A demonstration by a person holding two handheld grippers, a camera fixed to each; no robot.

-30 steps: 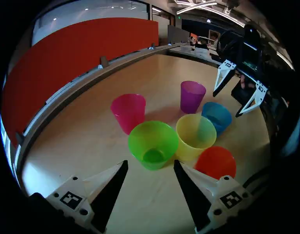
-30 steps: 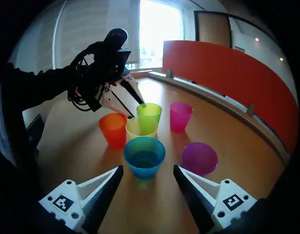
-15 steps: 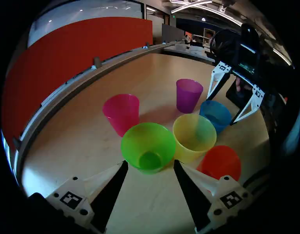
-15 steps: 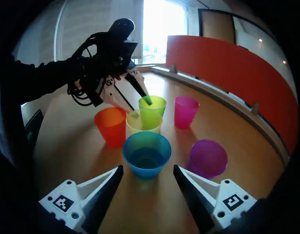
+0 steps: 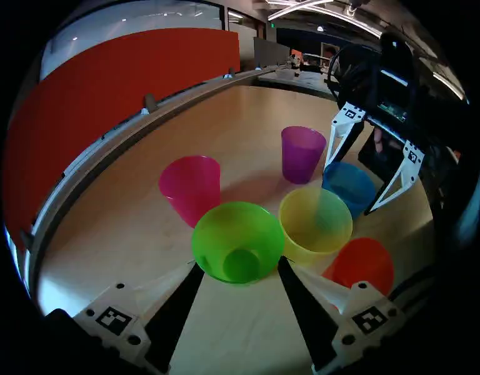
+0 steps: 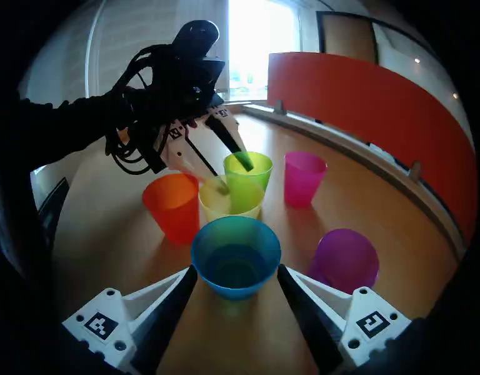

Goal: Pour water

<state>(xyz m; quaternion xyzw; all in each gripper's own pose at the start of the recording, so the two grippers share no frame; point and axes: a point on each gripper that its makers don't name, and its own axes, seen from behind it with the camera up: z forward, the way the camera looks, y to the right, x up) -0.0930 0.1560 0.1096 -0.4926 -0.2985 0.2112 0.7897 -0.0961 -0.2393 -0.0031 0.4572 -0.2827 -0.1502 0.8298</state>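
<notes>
Several coloured plastic cups stand close together on a wooden table. In the left gripper view, the green cup (image 5: 238,242) sits right at my left gripper (image 5: 240,262), which is open with its fingertips flanking the cup's near side. Behind it are the yellow cup (image 5: 315,224), orange cup (image 5: 362,265), pink cup (image 5: 191,187), purple cup (image 5: 301,153) and blue cup (image 5: 348,186). In the right gripper view, the blue cup (image 6: 235,256) sits between the tips of my open right gripper (image 6: 235,269). Farther off, the left gripper (image 6: 237,178) straddles the green cup (image 6: 247,175).
A red partition (image 5: 109,94) runs along the table's far edge (image 5: 115,140). A person's dark sleeve (image 6: 59,134) and looped cables (image 6: 130,156) reach in from the left. Bare tabletop (image 5: 252,119) lies beyond the cups, and a bright window (image 6: 259,44) is behind.
Both grippers have moved forward toward the cups. The green cup now lies between the left fingertips and the blue cup between the right fingertips. Both stay open.
</notes>
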